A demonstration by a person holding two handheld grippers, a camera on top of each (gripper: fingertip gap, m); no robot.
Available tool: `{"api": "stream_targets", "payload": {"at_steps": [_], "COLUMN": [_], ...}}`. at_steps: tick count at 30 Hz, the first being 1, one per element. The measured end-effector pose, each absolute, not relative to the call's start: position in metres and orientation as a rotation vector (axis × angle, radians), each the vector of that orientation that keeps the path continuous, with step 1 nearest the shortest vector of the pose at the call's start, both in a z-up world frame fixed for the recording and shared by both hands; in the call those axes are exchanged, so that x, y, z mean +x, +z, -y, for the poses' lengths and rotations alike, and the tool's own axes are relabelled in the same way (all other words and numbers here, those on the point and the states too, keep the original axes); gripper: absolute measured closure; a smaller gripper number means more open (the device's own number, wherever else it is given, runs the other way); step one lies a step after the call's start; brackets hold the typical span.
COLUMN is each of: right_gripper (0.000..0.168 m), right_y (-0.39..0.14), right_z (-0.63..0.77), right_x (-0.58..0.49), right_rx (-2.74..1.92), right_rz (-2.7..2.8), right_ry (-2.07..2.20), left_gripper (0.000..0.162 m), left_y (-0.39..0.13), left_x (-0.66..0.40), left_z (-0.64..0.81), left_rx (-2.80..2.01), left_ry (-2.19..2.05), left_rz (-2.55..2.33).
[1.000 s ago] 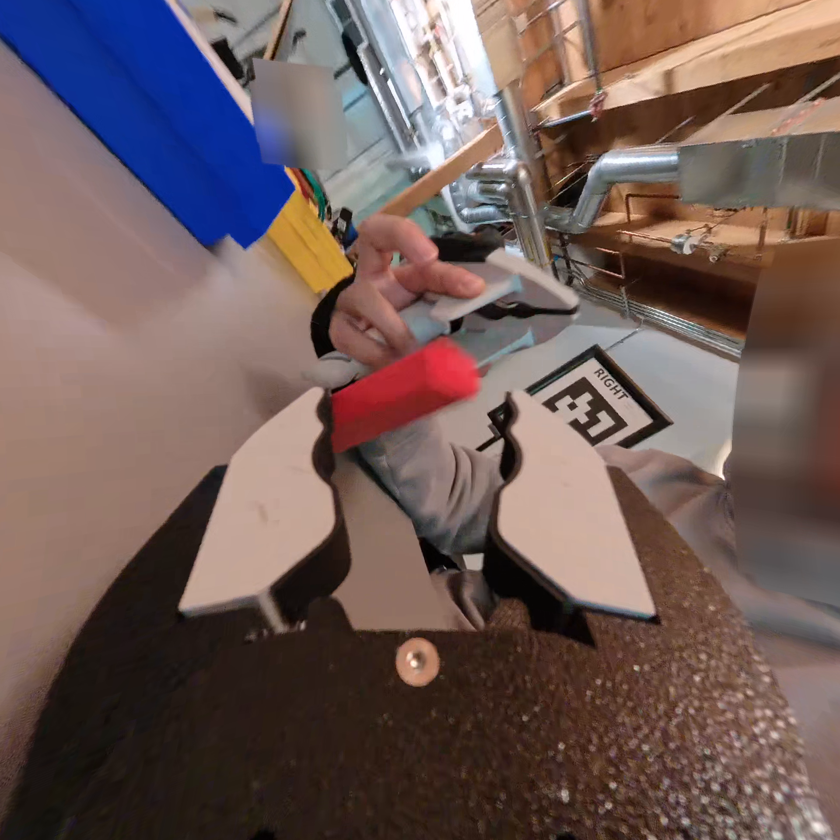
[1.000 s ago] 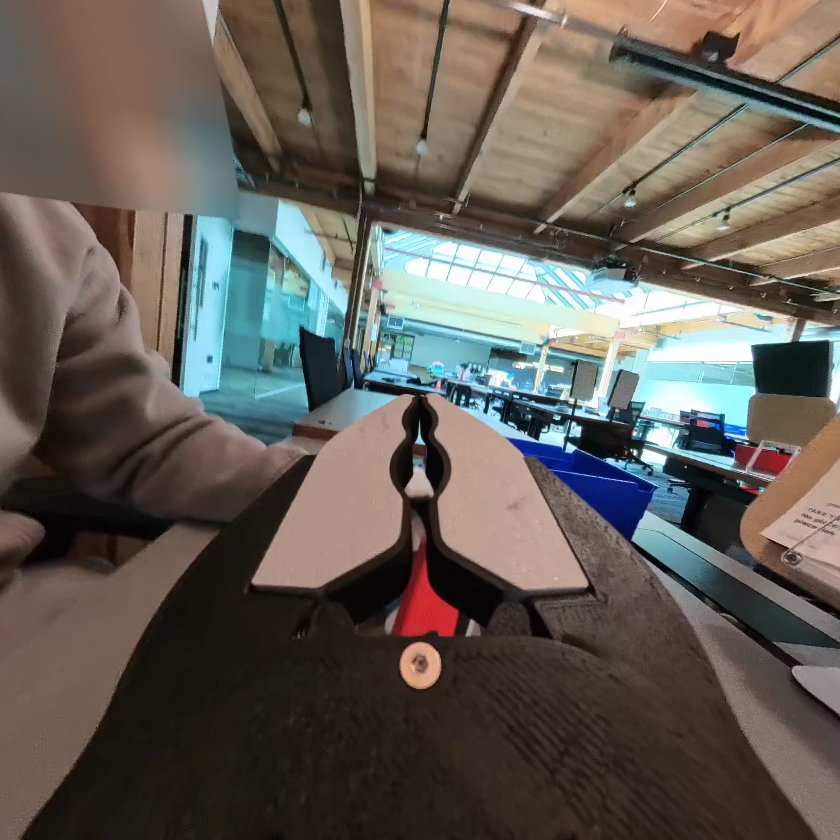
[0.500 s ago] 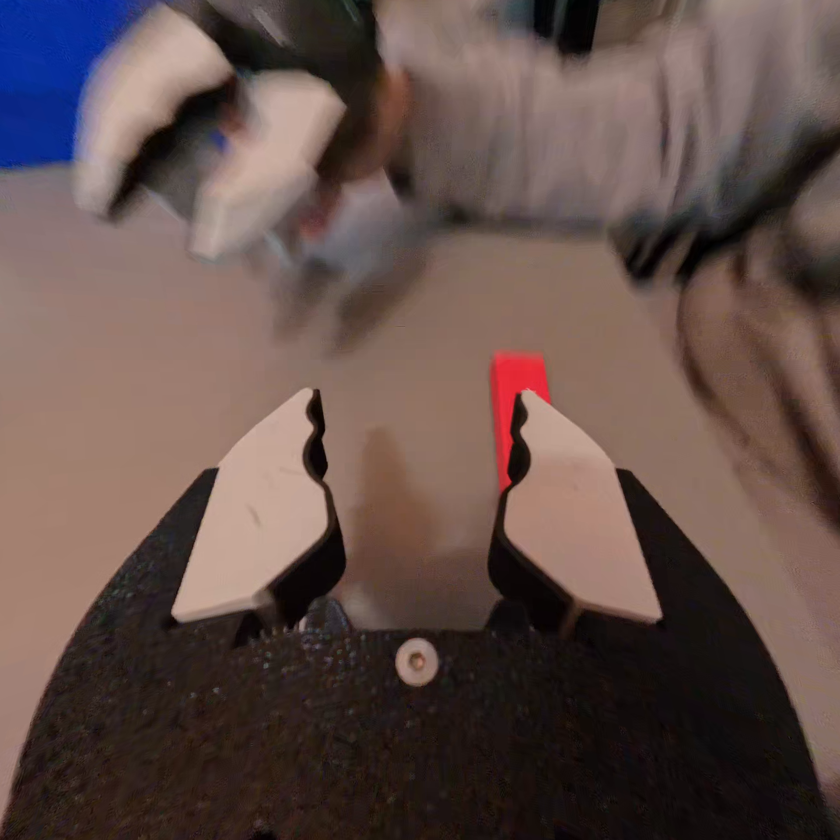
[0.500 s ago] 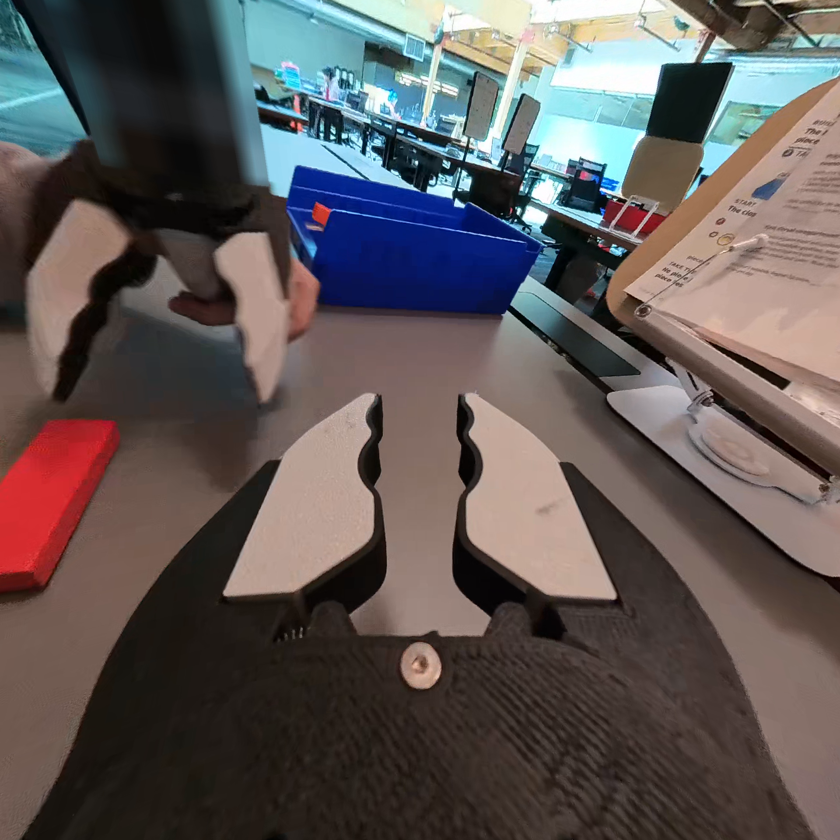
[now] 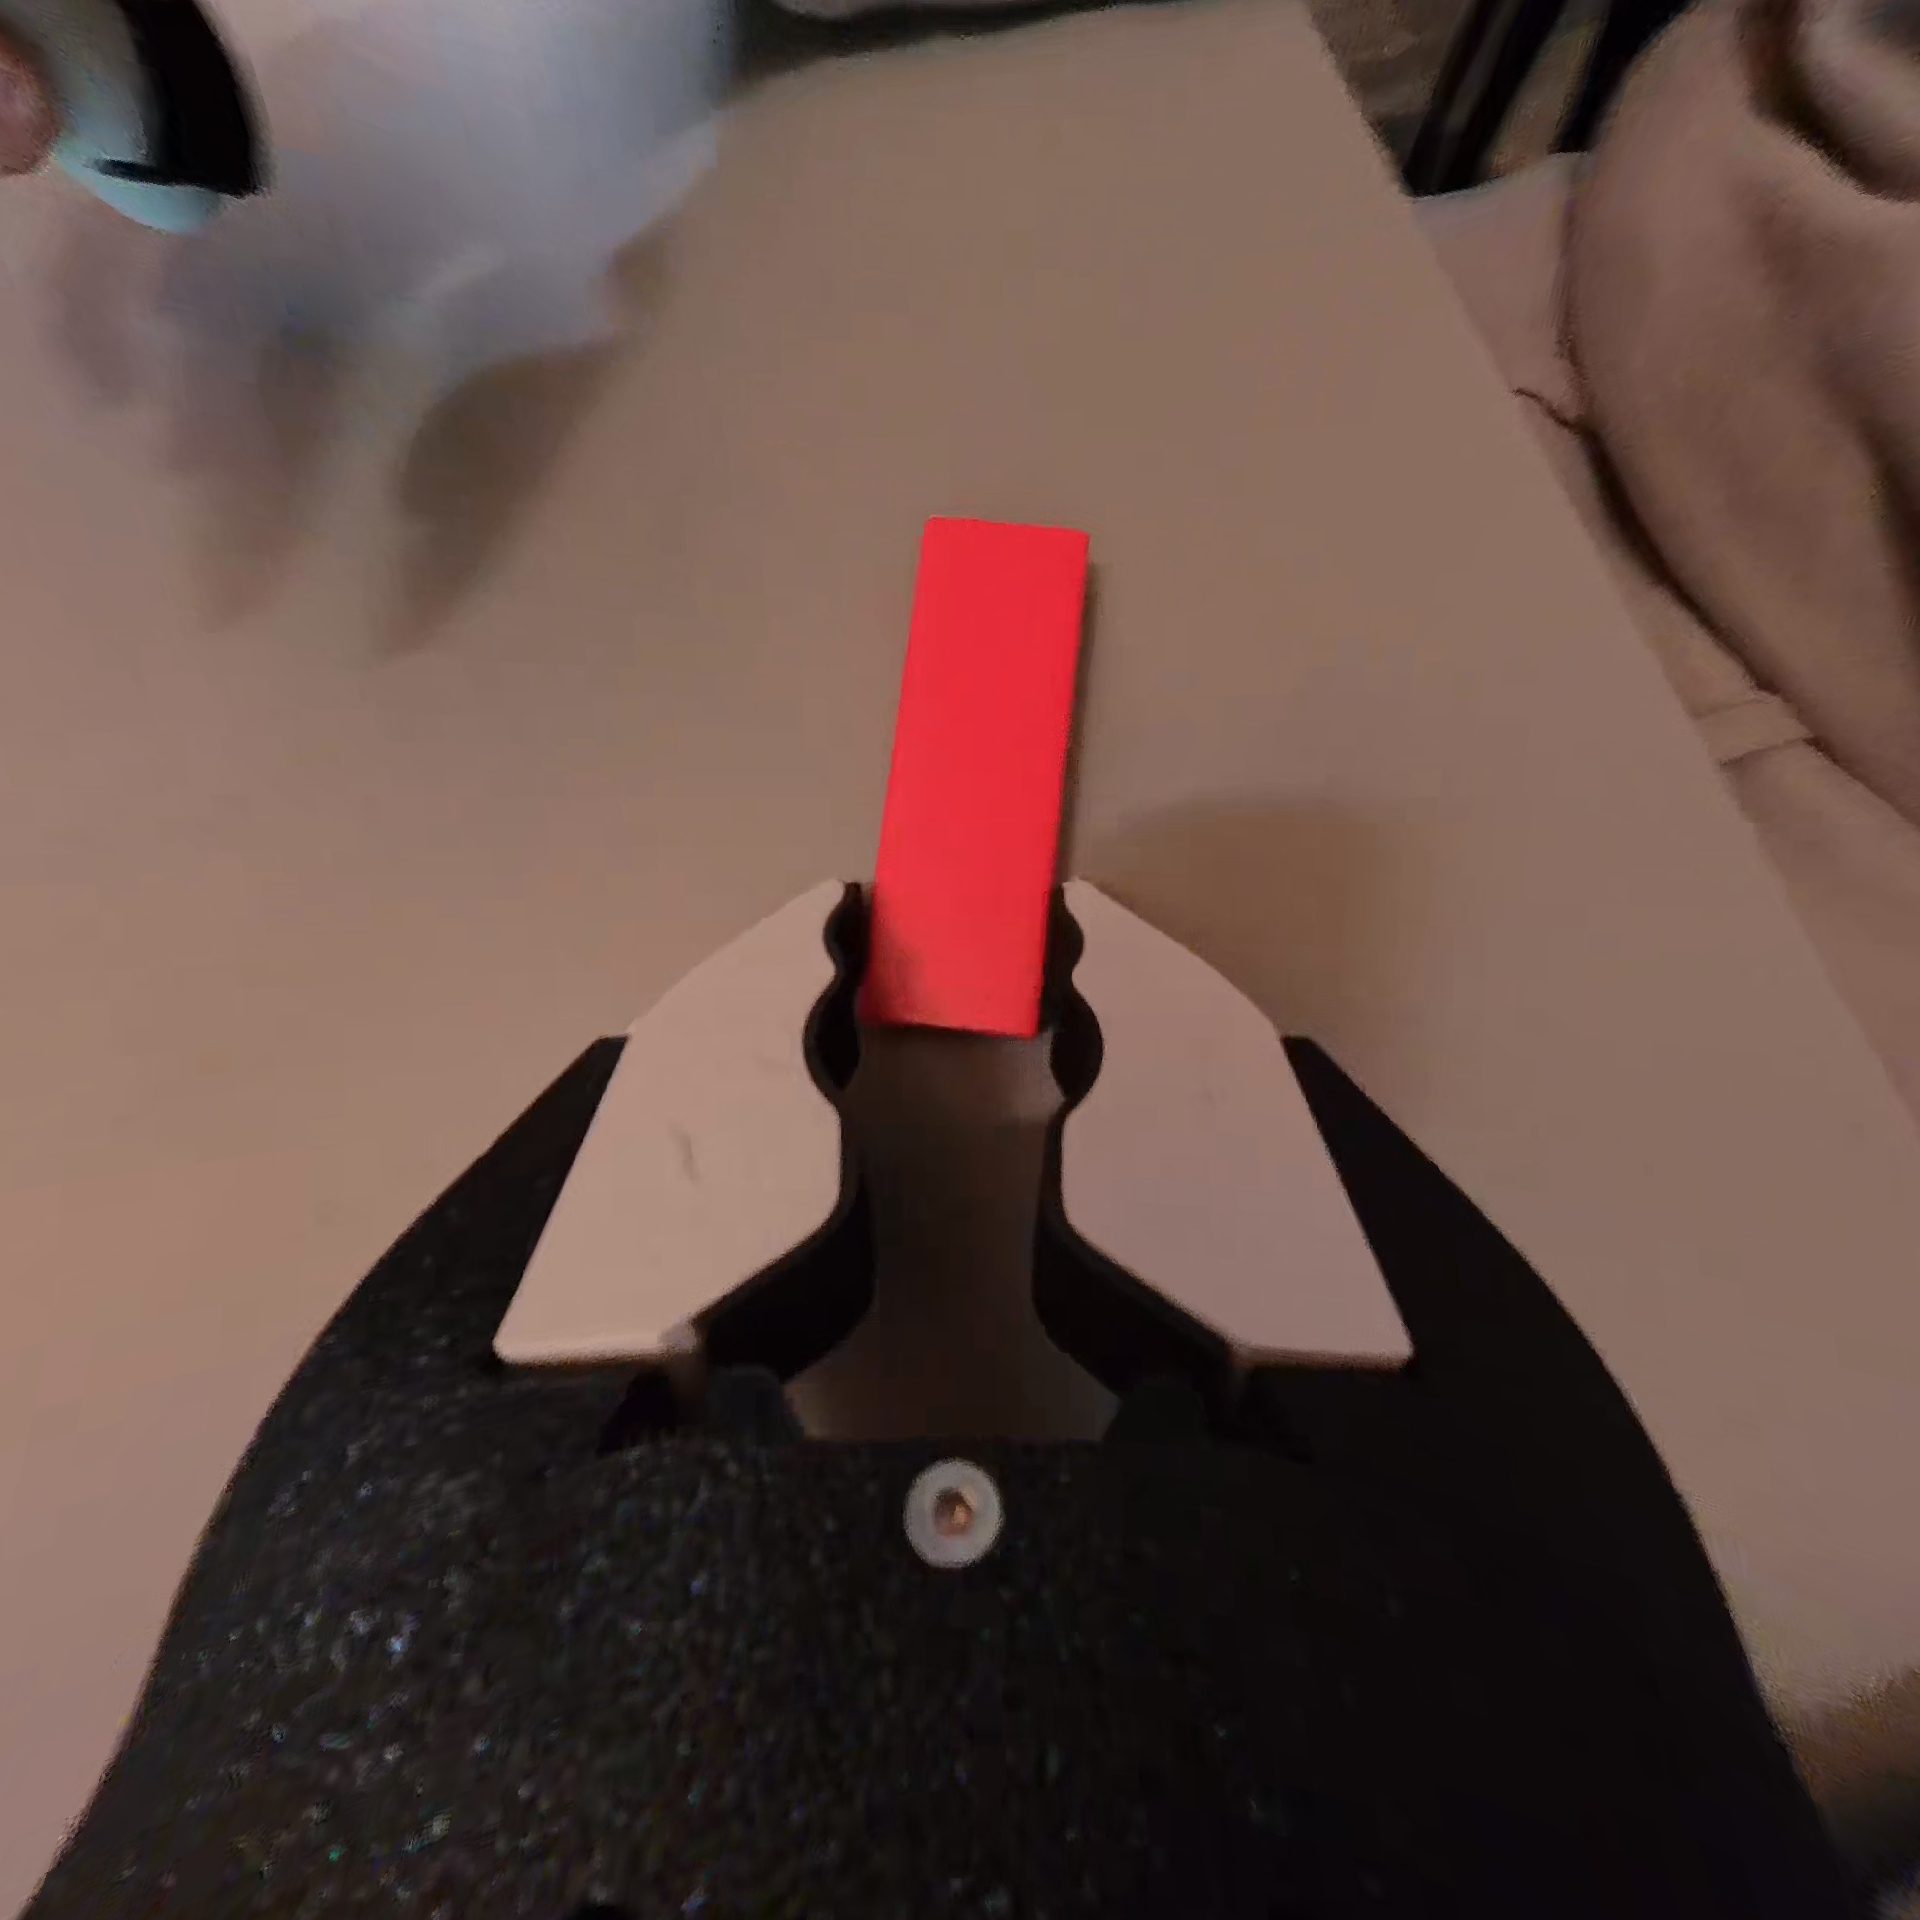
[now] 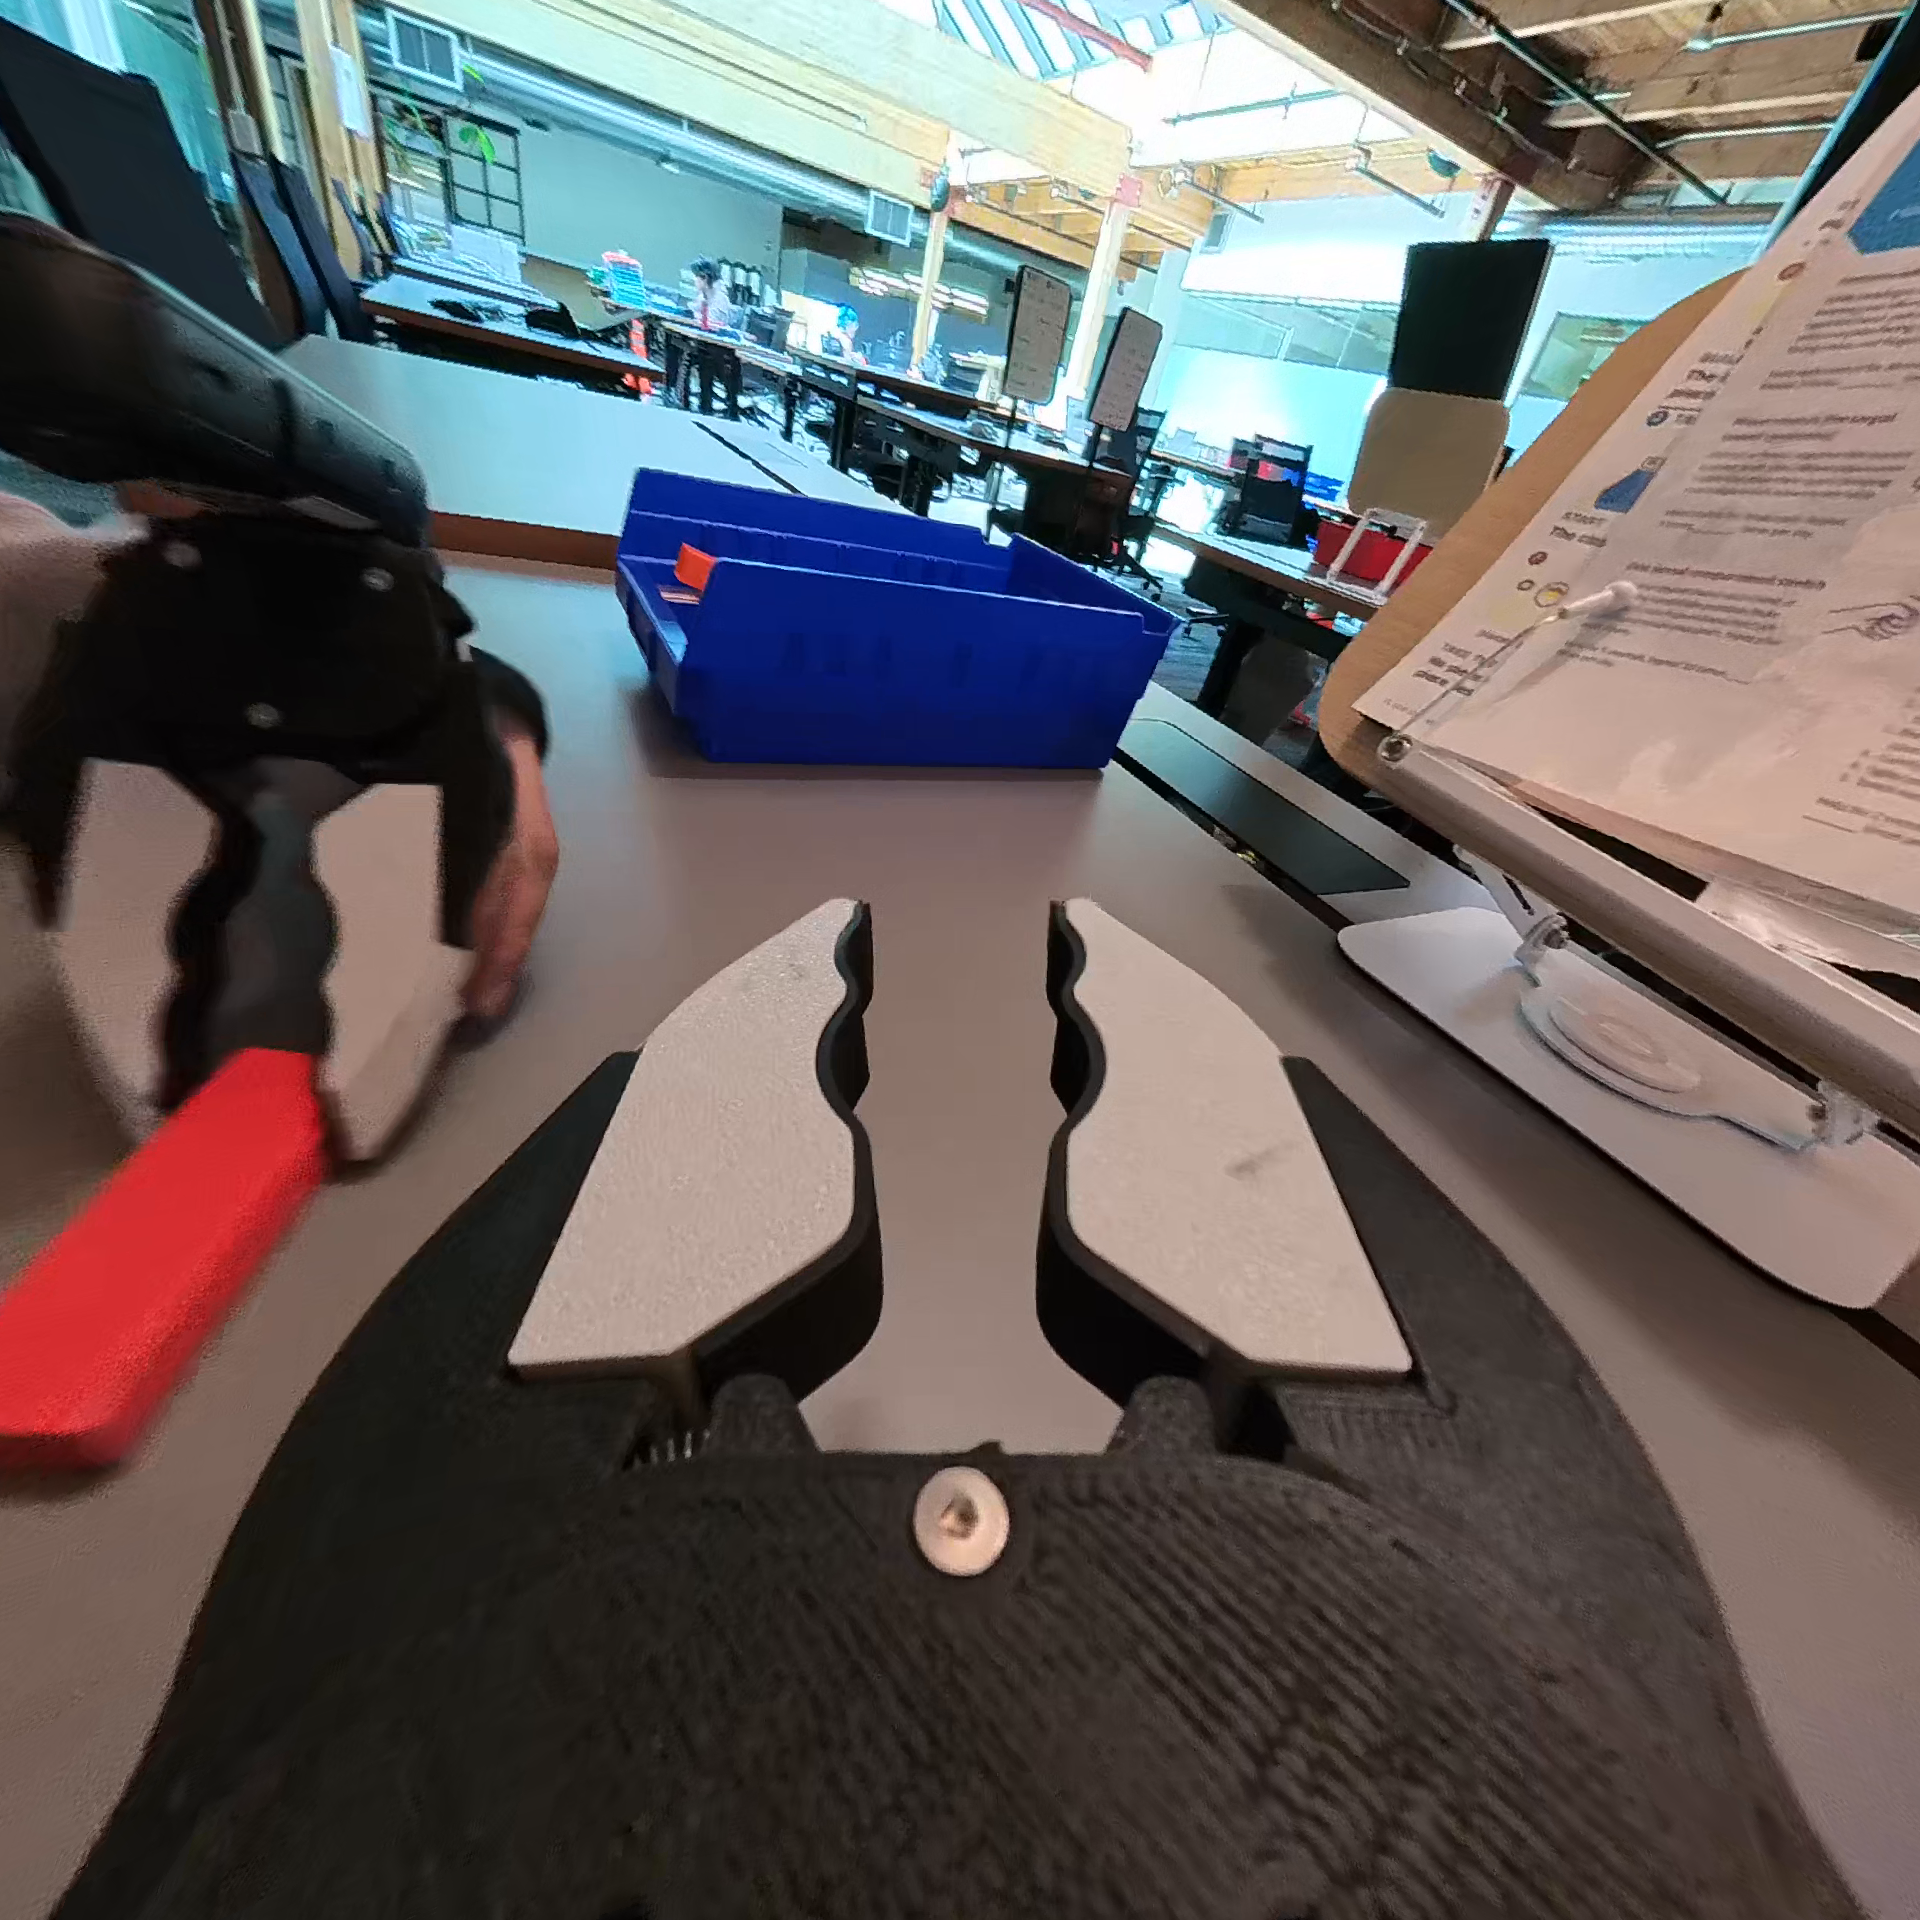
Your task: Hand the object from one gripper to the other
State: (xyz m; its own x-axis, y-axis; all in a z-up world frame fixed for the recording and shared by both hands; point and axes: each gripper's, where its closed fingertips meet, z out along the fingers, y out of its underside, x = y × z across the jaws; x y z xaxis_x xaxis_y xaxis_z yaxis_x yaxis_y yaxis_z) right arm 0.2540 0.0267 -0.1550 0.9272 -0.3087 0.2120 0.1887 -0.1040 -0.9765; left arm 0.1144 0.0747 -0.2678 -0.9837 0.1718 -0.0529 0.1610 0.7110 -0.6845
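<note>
A red rectangular block (image 5: pixel 977 769) lies lengthwise ahead of my left gripper (image 5: pixel 956 904). Its near end sits between the two fingertips, which press on both long sides, so the left gripper is shut on it just over the grey table (image 5: pixel 416 935). In the right wrist view the same block (image 6: pixel 156 1268) sticks out of the left gripper (image 6: pixel 281 1049) at the far left, low over the table. My right gripper (image 6: pixel 961 935) is open and empty, to the right of the block. It shows only as a blur at the top left of the left wrist view (image 5: pixel 156 104).
A blue bin (image 6: pixel 904 665) stands on the table (image 6: pixel 935 821) beyond the grippers. A white document stand with papers (image 6: pixel 1662 935) fills the right side. A person's beige sleeve (image 5: pixel 1714 416) is at the table's near edge.
The right gripper held the block one second ago, then opened and left it on the table. The left gripper moved over the block and shut on its end.
</note>
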Motion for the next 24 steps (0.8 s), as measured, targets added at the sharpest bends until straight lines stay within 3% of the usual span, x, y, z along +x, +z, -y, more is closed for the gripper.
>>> {"api": "stream_targets", "payload": {"at_steps": [1,6,12,17,20,24], "right_gripper": [0.135,0.11,0.101,0.11,0.133,0.134], "right_y": [-0.154,-0.15,-0.164,-0.176,-0.182,-0.186], "right_z": [-0.028,-0.038,-0.054,-0.067,-0.071,-0.071], "right_x": [0.251,0.228,0.196,0.189,0.186,0.188], "right_rx": [-1.615,-1.569,-1.628,-1.673,-1.715,-1.739], "right_rz": [-0.083,-0.011,0.122,0.191,0.233,0.248], "right_ry": [-0.396,-0.224,-0.074,-0.142,-0.167,-0.2], "left_gripper": [0.129,0.13,0.13,0.13,0.13,0.13], "left_y": [-0.267,-0.227,-0.178,-0.19,-0.192,-0.193], "left_x": [0.128,0.173,0.194,0.192,0.189,0.189], "left_z": [-0.074,-0.077,-0.098,-0.1,-0.096,-0.096], "left_rx": [-0.231,-0.003,0.123,0.052,0.017,0.018], "left_ry": [1.183,1.605,2.03,1.919,1.905,1.904], "left_rz": [2.954,2.99,2.89,2.971,2.976,2.981]}}
